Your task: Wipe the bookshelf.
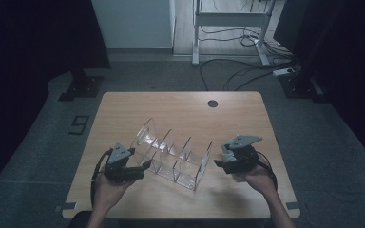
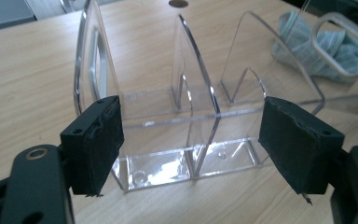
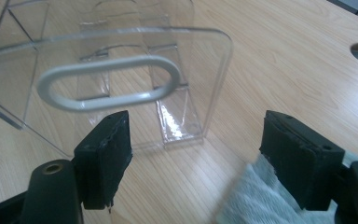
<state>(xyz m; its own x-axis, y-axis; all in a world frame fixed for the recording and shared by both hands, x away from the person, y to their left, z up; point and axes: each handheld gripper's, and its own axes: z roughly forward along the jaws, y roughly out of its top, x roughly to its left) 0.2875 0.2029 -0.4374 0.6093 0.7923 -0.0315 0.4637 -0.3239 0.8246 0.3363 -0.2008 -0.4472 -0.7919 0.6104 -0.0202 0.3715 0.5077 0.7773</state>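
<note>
High view: the clear acrylic rack is seen lying on the table between both grippers, its long axis running diagonally from upper left to lower right. The left gripper and right gripper are held open, grasping nothing, one beside each end.

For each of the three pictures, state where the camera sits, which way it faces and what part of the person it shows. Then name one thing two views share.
High view: above the person's side, facing forward and down on the wooden table; both forearms, left gripper and right gripper show.
Left gripper view: rides the left gripper, facing the clear acrylic rack; its open pads show.
Right gripper view: rides the right gripper, facing the rack's handled end panel; a pale cloth lies by one pad.
Shared: the rack, seen from opposite ends.
</note>
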